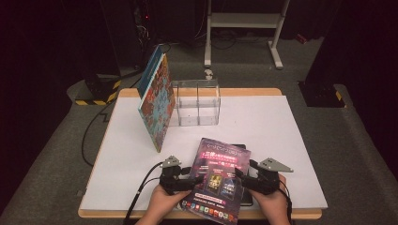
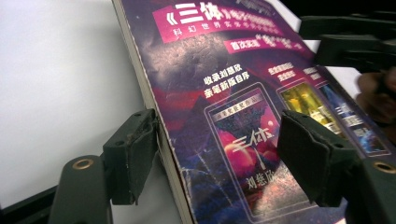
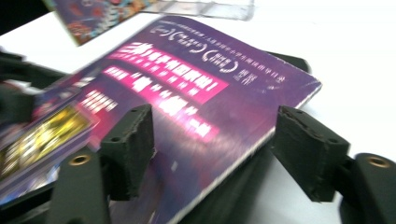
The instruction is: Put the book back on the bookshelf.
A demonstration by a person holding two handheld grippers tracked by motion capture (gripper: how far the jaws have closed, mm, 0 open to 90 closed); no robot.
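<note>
White tabletop (image 1: 281, 136) on grey carpet (image 1: 356, 140); see-through plastic box (image 1: 196, 102) upper centre. Left gripper (image 1: 190, 174) and right gripper (image 1: 240, 175) both gape around the purple paperback book (image 1: 218, 180).

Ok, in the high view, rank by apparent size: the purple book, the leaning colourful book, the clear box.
1. Leaning colourful book and purple book: they look alike, and the purple one lies nearer the camera, so unranked.
2. Clear box, smallest.

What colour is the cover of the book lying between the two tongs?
The book has a dark purple cover with a pink title band and white lettering, clearest in the left gripper view.
</note>
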